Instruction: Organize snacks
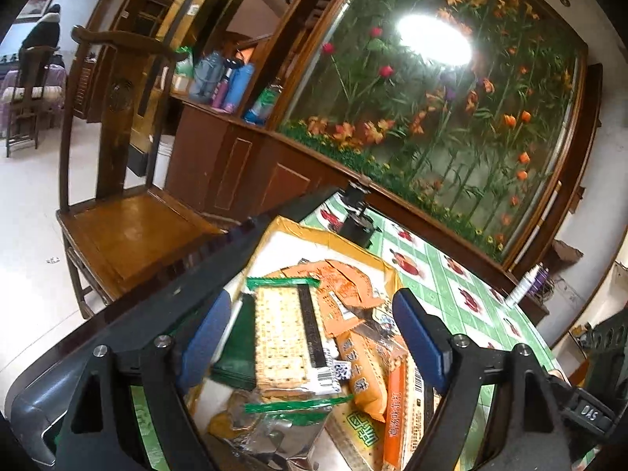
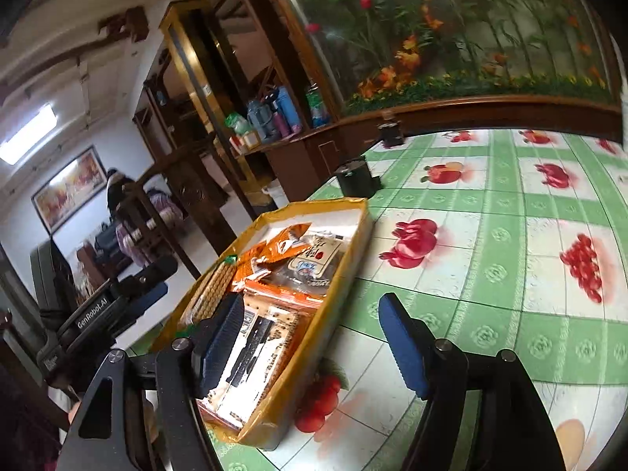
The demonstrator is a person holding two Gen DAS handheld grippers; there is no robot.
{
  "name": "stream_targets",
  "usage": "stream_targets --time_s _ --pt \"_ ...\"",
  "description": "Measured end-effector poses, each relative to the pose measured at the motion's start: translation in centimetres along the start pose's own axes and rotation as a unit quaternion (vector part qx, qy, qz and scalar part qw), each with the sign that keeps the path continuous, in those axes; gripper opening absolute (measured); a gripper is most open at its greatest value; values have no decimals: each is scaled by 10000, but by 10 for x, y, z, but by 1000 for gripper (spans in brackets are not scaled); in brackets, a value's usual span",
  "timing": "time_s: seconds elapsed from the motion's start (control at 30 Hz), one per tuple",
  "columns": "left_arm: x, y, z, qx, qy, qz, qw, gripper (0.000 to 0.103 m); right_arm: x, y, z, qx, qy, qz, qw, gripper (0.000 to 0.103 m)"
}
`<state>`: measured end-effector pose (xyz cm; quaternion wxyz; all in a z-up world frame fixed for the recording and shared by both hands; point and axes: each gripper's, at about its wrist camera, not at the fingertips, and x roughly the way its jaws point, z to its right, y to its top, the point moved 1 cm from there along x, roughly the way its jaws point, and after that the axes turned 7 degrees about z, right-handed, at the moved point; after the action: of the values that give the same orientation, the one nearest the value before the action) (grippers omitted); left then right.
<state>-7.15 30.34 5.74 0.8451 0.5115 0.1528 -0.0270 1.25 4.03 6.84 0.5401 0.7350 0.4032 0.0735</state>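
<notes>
A shallow yellow-edged box (image 1: pixel 341 244) on the table holds several snack packets. In the left wrist view a green-edged cracker packet (image 1: pixel 280 337) lies in the middle, with orange packets (image 1: pixel 345 286) behind it and an orange stick pack (image 1: pixel 394 412) to the right. My left gripper (image 1: pixel 314 337) hovers open over these packets, gripping nothing. In the right wrist view my right gripper (image 2: pixel 310 341) is open and empty at the box's (image 2: pixel 302 384) near right wall, one finger over the packets, the other over the tablecloth. The left gripper (image 2: pixel 157 282) shows at the box's left side.
The table wears a green checked cloth with fruit prints (image 2: pixel 490 274). A small black container (image 2: pixel 357 180) stands behind the box. A wooden chair (image 1: pixel 129 227) sits left of the table, a cabinet with a flowered glass panel (image 1: pixel 431 117) behind it. A white tube (image 1: pixel 522 286) lies far right.
</notes>
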Motion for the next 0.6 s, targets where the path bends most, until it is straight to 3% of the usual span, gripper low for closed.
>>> stream_targets --time_s 0.1,0.23,0.37,0.47,0.6 --pt "0 0 -3 -41 88 8 10000 84 5 -4 -12 -309 85 -139 9994 76" --pt "0 1 -6 -83 190 49 9998 84 8 -16 -38 -638 988 -533 9916 77" --pt "-4 2 -8 -91 197 135 9997 84 16 -32 -61 -948 1489 -984 9794 77" --pt "-7 2 -9 -119 178 208 9996 84 31 -46 -66 -1072 1417 -1358 9747 77" --pt "-6 2 -11 -160 164 194 9995 84 42 -50 -73 -1425 1089 -1272 9755 77"
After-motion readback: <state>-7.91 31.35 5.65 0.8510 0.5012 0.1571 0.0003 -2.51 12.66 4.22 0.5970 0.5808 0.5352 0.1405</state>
